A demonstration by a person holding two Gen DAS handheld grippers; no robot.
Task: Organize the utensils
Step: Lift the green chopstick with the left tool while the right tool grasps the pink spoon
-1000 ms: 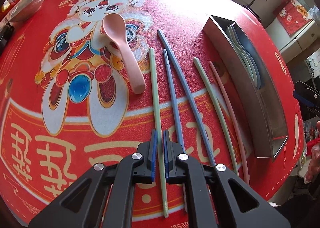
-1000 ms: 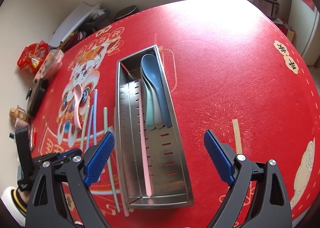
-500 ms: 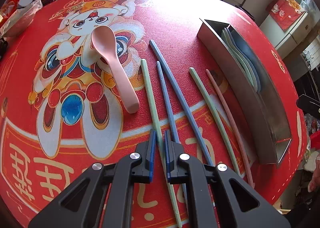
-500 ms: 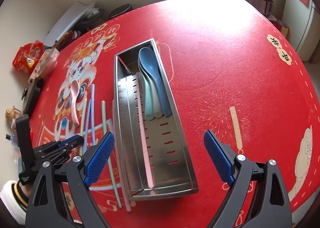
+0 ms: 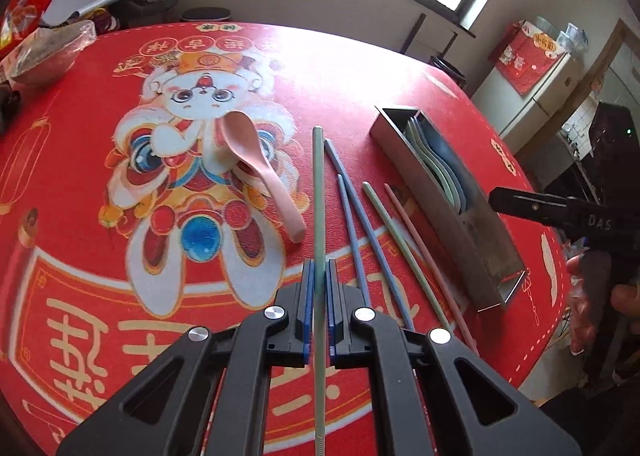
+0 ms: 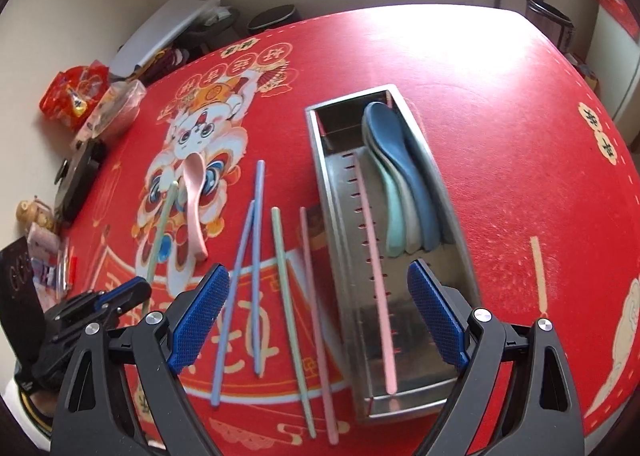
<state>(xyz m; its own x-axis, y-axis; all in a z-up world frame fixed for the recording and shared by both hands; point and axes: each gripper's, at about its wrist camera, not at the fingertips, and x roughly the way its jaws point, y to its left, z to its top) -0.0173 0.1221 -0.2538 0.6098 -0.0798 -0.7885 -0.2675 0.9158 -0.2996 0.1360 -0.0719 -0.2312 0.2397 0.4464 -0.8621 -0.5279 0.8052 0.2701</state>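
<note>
The left gripper (image 5: 318, 276) was clamped on a green chopstick (image 5: 318, 192), its blue pads pressed flat against the stick's sides partway along its length. The stick ran straight forward between the fingers, its far end raised and pointing away over the red tablecloth (image 5: 360, 68), its ridged end trailing back beneath the gripper body. In the right wrist view the same gripper (image 6: 138, 288) sat low at the left, angled up and away from the metal tray (image 6: 466, 276), with the chopstick (image 6: 162, 232) slanting off the cloth.

The right gripper (image 6: 318, 312) hung with its jaws spread wide and nothing between them, poised above the near end of the tray and aimed along its length. The left wrist view showed only part of it beyond the tray, with a hand (image 5: 588, 296) on its handle.

On the cloth just left of the tray lay a pink chopstick (image 6: 316, 320), then another green chopstick (image 6: 290, 312), then two blue chopsticks (image 6: 258, 256), all roughly parallel to the tray. Farther left of the tray, a pink spoon (image 6: 194, 208) rested on the printed lion figure (image 6: 192, 176). Inside the tray, one pink chopstick (image 6: 376, 280) lay in the perforated left section, and three spoons (image 6: 404, 184), blue, pale and teal, were nested in the right section.
</note>
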